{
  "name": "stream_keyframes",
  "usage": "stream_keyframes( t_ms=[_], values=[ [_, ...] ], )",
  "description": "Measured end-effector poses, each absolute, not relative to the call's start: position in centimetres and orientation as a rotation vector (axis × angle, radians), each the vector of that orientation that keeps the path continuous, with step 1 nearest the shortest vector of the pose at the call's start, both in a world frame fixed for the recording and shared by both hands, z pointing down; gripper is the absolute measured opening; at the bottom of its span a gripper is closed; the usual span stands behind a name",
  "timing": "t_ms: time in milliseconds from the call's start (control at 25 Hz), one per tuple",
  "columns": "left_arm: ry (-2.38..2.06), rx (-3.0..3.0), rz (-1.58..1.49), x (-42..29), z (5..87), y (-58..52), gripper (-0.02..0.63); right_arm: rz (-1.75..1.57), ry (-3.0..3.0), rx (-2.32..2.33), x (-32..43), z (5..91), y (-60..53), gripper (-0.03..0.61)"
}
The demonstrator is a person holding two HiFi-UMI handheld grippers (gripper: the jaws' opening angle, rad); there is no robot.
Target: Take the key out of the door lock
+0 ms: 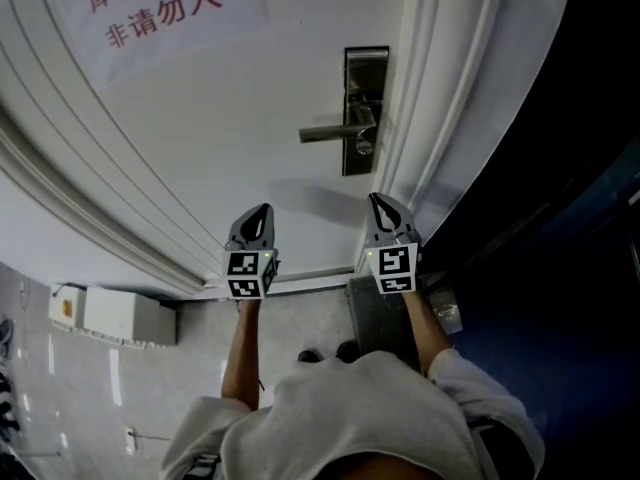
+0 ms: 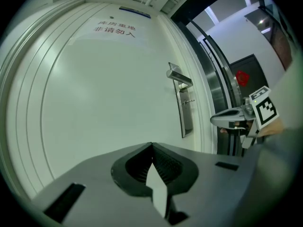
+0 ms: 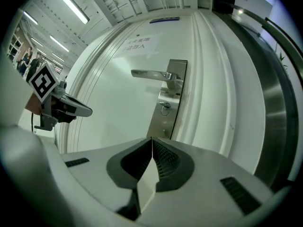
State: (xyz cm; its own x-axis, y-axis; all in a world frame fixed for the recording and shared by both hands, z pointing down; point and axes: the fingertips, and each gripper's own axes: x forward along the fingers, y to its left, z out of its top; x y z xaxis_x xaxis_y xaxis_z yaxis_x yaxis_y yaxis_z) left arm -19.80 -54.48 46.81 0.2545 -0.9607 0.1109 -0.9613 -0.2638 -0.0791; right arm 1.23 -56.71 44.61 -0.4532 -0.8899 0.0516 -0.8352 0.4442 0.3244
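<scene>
A white door carries a steel lock plate with a lever handle pointing left. A small key sticks out of the lock below the handle, also visible as the key in the right gripper view and the key in the left gripper view. My left gripper is shut and empty, held short of the door, left of and below the plate. My right gripper is shut and empty, just below the plate, apart from the key.
A paper notice with red characters hangs high on the door. The door frame runs along the right, with a dark opening beyond. A white box sits on the floor at the left. The person's feet stand near the threshold.
</scene>
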Motion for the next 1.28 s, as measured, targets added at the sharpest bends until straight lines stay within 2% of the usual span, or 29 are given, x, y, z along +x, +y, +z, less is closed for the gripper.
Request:
stream_keyframes(
  t_ms=[360, 880, 1280],
  values=[
    [-1.866, 2.524, 0.182, -19.9, 46.5, -54.7, 0.018, -0.519, -2.419, 1.511, 0.3, 41.9, -57.0, 0.024],
    [-1.830, 2.539, 0.174, -19.7, 46.8, -54.6, 0.018, -1.240, -1.769, 1.184, -0.6, 39.1, -58.1, 0.024],
    [-1.823, 2.539, 0.177, -19.8, 47.1, -54.0, 0.018, -1.438, -1.537, 1.016, -1.5, 40.0, -58.3, 0.025]
  ],
)
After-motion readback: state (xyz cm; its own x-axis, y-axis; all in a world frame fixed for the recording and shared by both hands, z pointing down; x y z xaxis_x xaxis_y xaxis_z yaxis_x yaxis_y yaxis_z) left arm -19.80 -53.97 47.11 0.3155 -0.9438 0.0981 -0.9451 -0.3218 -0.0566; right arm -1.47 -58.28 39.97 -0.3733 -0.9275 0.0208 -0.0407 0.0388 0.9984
